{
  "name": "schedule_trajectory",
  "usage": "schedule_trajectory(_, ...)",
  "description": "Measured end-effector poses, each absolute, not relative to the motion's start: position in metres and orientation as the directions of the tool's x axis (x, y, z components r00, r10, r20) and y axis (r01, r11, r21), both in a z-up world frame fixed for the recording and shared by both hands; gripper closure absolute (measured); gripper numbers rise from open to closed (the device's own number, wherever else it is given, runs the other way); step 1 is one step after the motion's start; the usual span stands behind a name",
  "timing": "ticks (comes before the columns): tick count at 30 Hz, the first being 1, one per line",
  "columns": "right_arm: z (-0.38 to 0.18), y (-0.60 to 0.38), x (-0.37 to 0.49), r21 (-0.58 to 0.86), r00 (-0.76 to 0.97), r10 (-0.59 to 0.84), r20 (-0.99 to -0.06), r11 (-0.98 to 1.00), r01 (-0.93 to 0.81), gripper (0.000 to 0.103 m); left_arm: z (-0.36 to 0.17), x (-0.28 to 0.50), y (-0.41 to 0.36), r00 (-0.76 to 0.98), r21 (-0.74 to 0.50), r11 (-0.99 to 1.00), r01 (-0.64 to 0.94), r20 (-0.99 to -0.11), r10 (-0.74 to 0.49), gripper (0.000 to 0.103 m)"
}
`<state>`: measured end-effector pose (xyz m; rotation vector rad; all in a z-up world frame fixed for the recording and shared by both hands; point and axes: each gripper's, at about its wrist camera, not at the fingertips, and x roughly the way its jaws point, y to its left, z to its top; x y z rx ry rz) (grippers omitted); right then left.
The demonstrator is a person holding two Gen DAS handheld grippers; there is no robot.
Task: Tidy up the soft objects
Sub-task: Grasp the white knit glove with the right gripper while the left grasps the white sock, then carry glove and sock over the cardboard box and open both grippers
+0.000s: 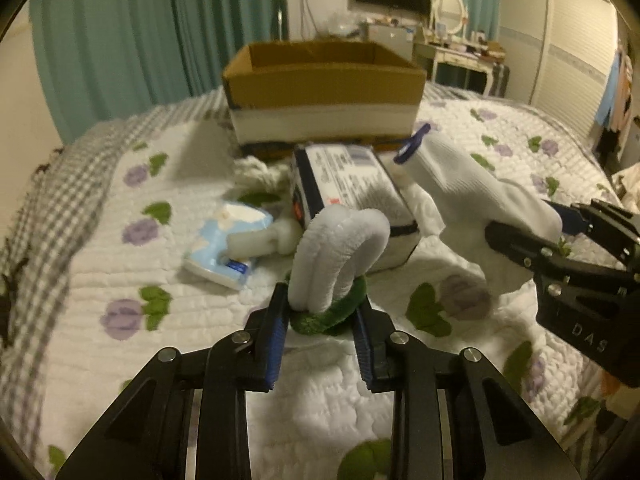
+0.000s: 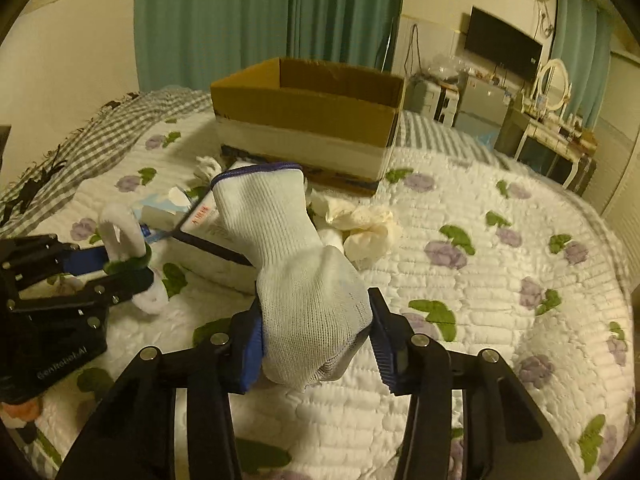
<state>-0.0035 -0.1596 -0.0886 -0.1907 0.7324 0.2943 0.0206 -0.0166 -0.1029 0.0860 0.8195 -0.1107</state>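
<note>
Gripping at both hands. Left gripper is clamped on a fuzzy white-and-green scrunchie, the green loop pinched between the blue pads, the white loops standing up past the tips. Right gripper has its jaws closed against a white knit glove; the crumpled finger end sits between the pads and the blue-trimmed cuff points away, forward of the jaws. Both items look lifted just off the quilted bed cover, though contact with it cannot be ruled out.

Step in hand, by my reading: two soft things picked up, carry to the box not yet made. Next move calls for raising both high enough to clear the box wall, then carrying forward and letting go inside.

Just beyond the left jaws: a flat packet of white cloth with a dark border and a label, lying between jaws and box. Left of it, a light blue tissue pack with a white roll resting on it. A knotted white rope piece lies further out, near the box foot.

Beyond the right jaws, slightly right: crumpled cream tissue or cloth on the cover.

Farthest: open cardboard box, upright, its inside not visible from here. The flat packet and loose bits lie along the direct low path; a low carry could drag them. The limp glove cuff could snag the near rim.
</note>
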Motion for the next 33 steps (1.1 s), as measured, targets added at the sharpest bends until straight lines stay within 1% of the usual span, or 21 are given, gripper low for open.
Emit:
schedule_trajectory(5,-0.064,-0.163,-0.018,-0.047,0.736,0.226,-0.638,0.943,-0.330,0.057,-0.072,0.005,-0.012,0.734,0.053,0.990,0.130,-0.676,-0.060,0.074)
schedule_trajectory(8,-0.042,-0.166,-0.020,-0.033,0.758,0.235,-0.609,0.947,-0.320,0.057,-0.051,0.005,-0.008,0.766,0.063,0.991,0.119,-0.641,-0.052,0.074)
schedule_trajectory(11,-0.014,-0.165,-0.016,-0.029,0.778,0.258,-0.573,0.942,-0.333,0.057,-0.029,0.010,-0.003,0.791,0.045,0.992,0.118,-0.608,-0.067,0.074)
schedule_trajectory(13,0.006,-0.162,-0.008,-0.037,0.791,0.272,-0.547,0.937,-0.348,0.057,-0.014,0.016,0.000,0.812,0.048,0.992,0.116,-0.579,-0.067,0.074)
schedule_trajectory(16,0.038,-0.157,0.011,-0.046,0.811,0.293,-0.506,0.930,-0.365,0.057,0.010,0.034,0.001,0.858,0.078,0.992,0.097,-0.512,-0.044,0.074)
schedule_trajectory(20,0.073,-0.150,0.049,-0.057,0.837,0.303,-0.455,0.928,-0.367,0.057,0.021,0.076,0.001,0.877,0.093,0.991,0.093,-0.480,-0.037,0.074)
schedule_trajectory(23,0.085,-0.141,0.088,-0.053,0.841,0.313,-0.442,0.926,-0.373,0.057,0.021,0.114,-0.002,0.880,0.103,0.990,0.097,-0.474,-0.037,0.074)
schedule_trajectory(25,0.083,-0.133,0.117,-0.054,0.837,0.310,-0.450,0.927,-0.372,0.057,0.019,0.136,-0.004,0.873,0.100,0.988,0.114,-0.485,-0.051,0.074)
schedule_trajectory(26,0.079,-0.130,0.131,-0.048,0.836,0.306,-0.455,0.929,-0.367,0.057,0.015,0.156,-0.006,0.861,0.100,0.988,0.122,-0.505,-0.055,0.074)
schedule_trajectory(30,0.052,-0.117,0.184,-0.058,0.817,0.278,-0.506,0.934,-0.353,0.057,-0.006,0.202,-0.020,0.832,0.128,0.981,0.149,-0.553,-0.054,0.073)
schedule_trajectory(33,0.028,-0.115,0.216,-0.022,0.785,0.288,-0.549,0.933,-0.358,0.057,-0.023,0.230,-0.025,0.817,0.143,0.975,0.169,-0.574,-0.057,0.070)
